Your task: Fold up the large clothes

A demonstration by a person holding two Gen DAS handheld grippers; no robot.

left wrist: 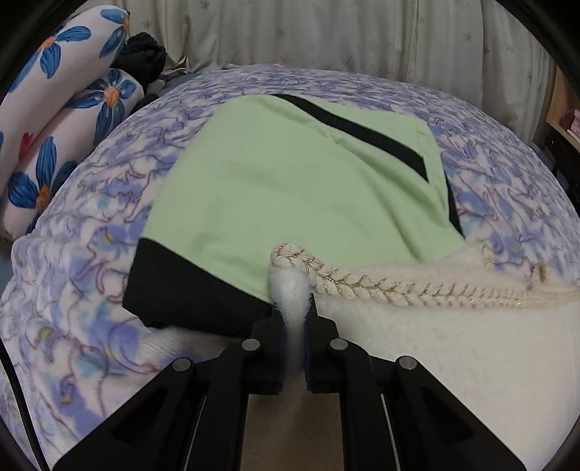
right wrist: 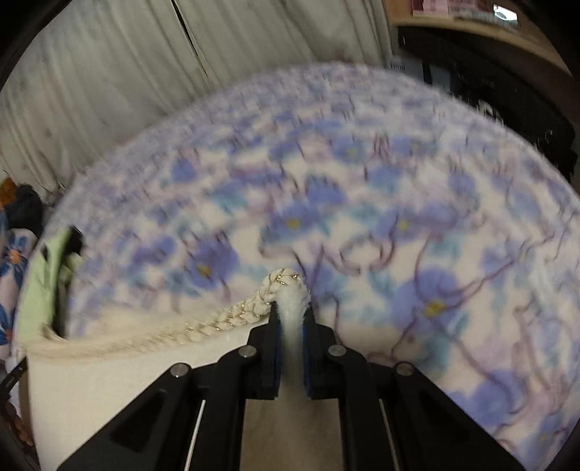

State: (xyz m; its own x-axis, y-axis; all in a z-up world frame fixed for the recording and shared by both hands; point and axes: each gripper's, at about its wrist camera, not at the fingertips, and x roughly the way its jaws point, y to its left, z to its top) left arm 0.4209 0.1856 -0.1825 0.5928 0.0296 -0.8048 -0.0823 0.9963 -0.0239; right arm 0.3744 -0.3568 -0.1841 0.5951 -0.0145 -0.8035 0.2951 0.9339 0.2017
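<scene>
A fluffy white garment (left wrist: 453, 355) with a cream braided trim (left wrist: 380, 286) shot with gold thread lies across the near part of the bed. My left gripper (left wrist: 293, 308) is shut on a pinched-up fold of its trimmed edge. In the right wrist view the same white garment (right wrist: 108, 380) stretches to the left, and my right gripper (right wrist: 292, 315) is shut on another raised bit of that trimmed edge. Behind the left gripper lies a folded light green garment (left wrist: 275, 181) with black bands, flat on the bed.
The bed is covered by a blue and purple flowered blanket (right wrist: 398, 203). Two pillows with blue flowers (left wrist: 61, 119) and a dark bundle (left wrist: 143, 54) lie at the left. A pale curtain (left wrist: 326, 32) hangs behind the bed. Wooden shelving (right wrist: 482, 32) stands at the right.
</scene>
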